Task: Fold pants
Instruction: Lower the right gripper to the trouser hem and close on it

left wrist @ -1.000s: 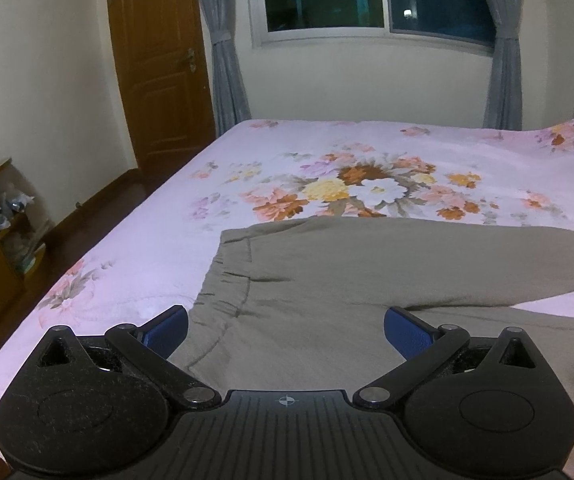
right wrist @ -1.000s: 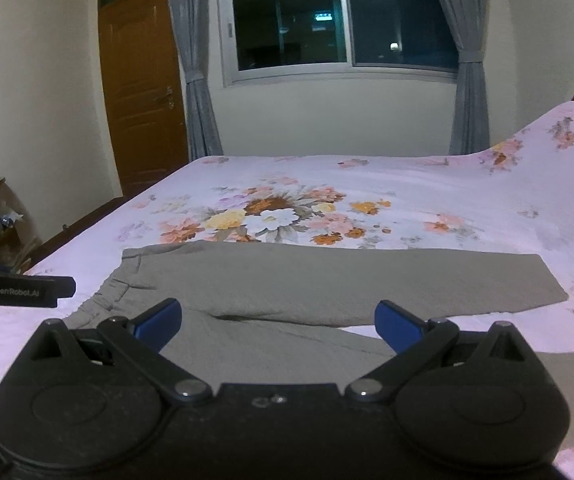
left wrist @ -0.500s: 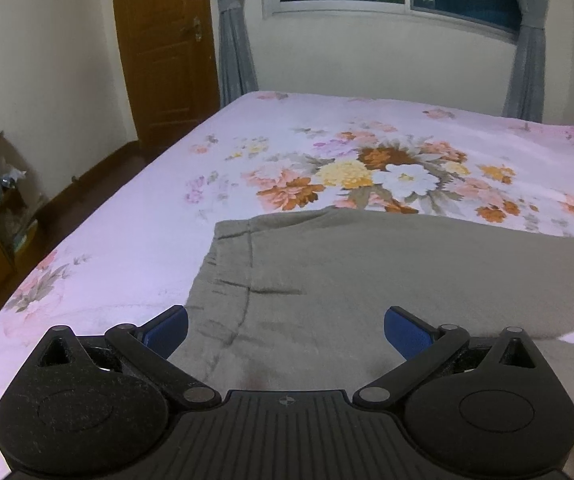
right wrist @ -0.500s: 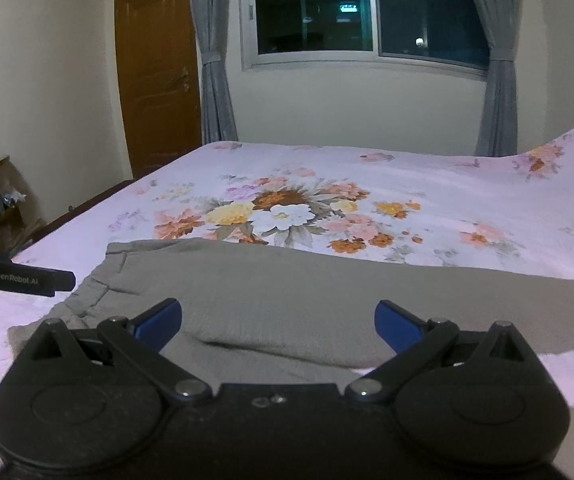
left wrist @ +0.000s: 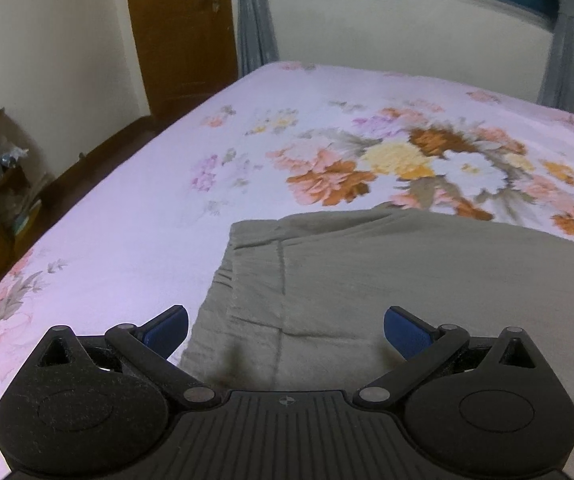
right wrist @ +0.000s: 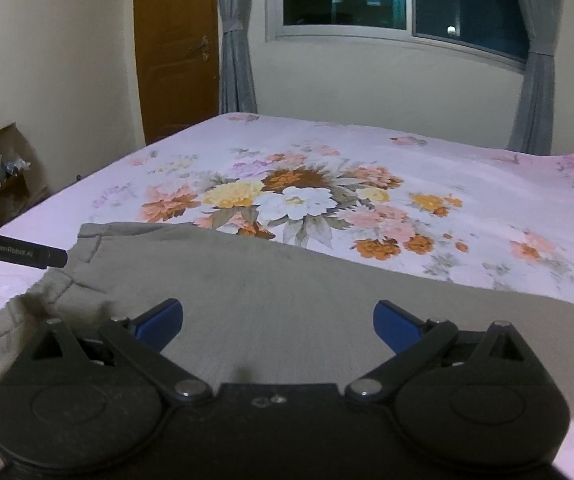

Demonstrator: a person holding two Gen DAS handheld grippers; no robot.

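Olive pants (left wrist: 387,280) lie flat on the floral bed (left wrist: 167,208); left gripper (left wrist: 285,334) and right gripper (right wrist: 278,326) hover at 6 o'clock, jaws apart.

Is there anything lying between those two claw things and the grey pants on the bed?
Nothing visible. The left gripper and right gripper both hang open right over the pants, which lie bare on the floral bedspread.

Two fisheye wrist views, each low and close over the olive-grey cloth pants (left wrist: 407,288) (right wrist: 307,300), facing 12 o'clock across the pink floral bedspread (left wrist: 247,152) (right wrist: 427,168); shared: brown wooden door (left wrist: 179,32) (right wrist: 175,44) at 11 o'clock.
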